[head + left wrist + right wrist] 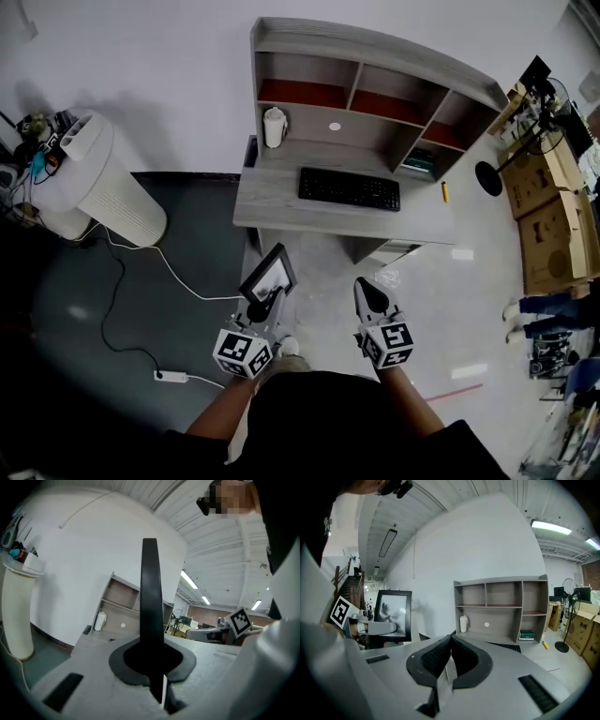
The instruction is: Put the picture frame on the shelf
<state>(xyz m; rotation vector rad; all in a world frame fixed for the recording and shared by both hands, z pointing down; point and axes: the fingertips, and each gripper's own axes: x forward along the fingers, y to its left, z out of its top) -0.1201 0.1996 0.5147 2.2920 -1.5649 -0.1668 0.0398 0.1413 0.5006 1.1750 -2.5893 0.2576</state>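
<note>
the left tongs [269,302] are gripping a thin black rectangular picture frame [268,273] by the lower part of its border, holding it upright in the air close to the person. it is hanging well short of the grey wooden worktop [272,202] and the grey open-fronted shelf unit [375,42] rising at the worktop's far side. the right tongs [368,292] are hanging closed and empty to the frame's right. the frame is looking light and stiff, but its glossy front is probably glazed and fragile, and its smooth narrow rim is likely slippery. pinched at one edge it could swing, so the grip is best kept on the solid border, not the pane.
</note>
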